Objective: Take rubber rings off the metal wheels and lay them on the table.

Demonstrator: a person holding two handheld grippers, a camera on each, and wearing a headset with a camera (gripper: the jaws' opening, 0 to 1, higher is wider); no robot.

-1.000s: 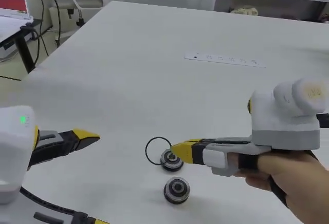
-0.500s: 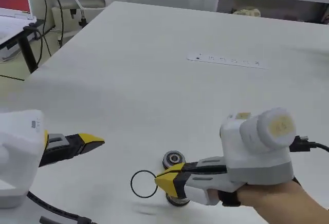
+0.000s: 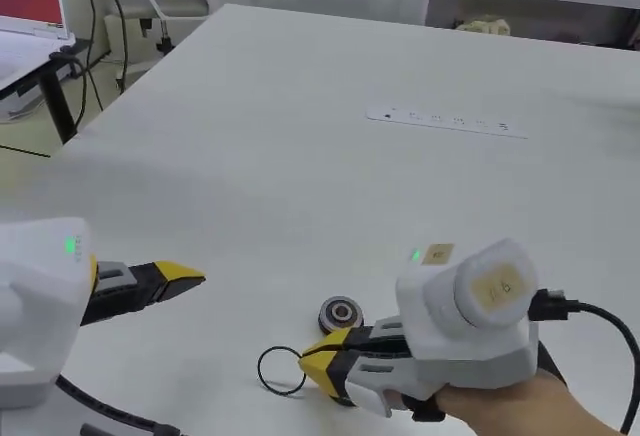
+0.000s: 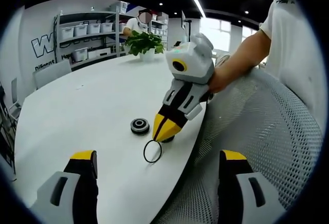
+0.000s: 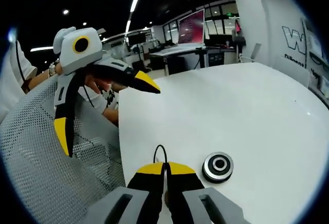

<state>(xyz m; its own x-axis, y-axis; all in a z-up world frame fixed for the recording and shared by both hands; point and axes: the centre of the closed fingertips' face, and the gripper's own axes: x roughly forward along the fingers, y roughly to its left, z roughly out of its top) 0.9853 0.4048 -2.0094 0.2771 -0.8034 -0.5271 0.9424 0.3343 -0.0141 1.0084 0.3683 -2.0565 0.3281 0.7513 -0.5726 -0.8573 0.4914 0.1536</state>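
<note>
Ring [image 3: 260, 367] pulled nearer, pinched in right gripper [image 3: 308, 366] jaws.

We see a black rubber ring [image 3: 260, 368], a silver metal wheel [image 3: 340, 313] (dark at its hub) and a plain white table [image 3: 300, 156]; the left gripper [image 4: 157, 157] and right gripper [image 5: 164, 166] wear yellow tips on black-and-grey jaws.

In the head view's lower centre a metal wheel [image 3: 341, 312] sits on the bench [image 3: 300, 146], the rubber ring [image 3: 280, 370] just lower left (at the right gripper's [image 3: 308, 364] fingers).
</note>
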